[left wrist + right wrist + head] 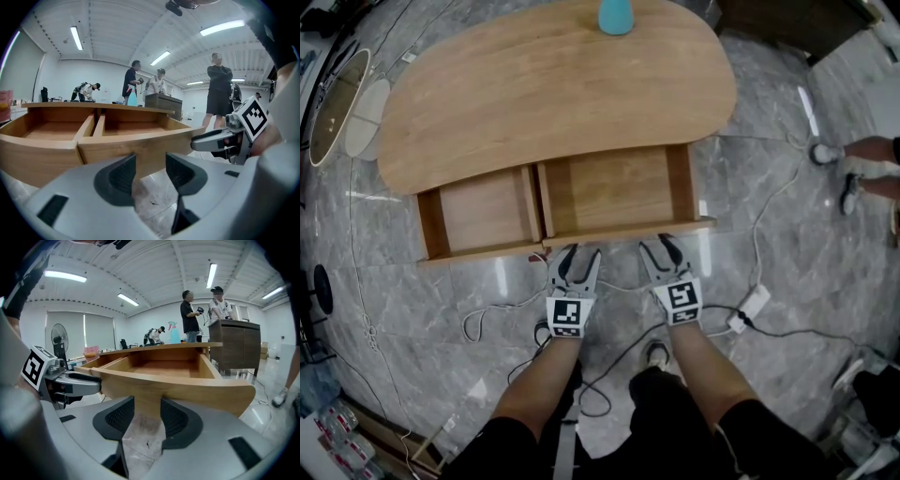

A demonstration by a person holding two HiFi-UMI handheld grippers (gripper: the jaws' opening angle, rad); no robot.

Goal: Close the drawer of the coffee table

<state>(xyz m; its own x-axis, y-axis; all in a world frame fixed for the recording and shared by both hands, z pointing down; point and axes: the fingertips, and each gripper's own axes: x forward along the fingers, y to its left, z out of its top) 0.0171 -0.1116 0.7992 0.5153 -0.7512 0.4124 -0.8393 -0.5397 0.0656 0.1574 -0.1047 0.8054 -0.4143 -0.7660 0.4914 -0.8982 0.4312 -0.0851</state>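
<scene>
- The head view looks steeply down from above onto the coffee table [553,84] and its open drawer [619,192].
- Both gripper views sit low, close to the drawer's front, facing level across it.
- All three share that front.
</scene>
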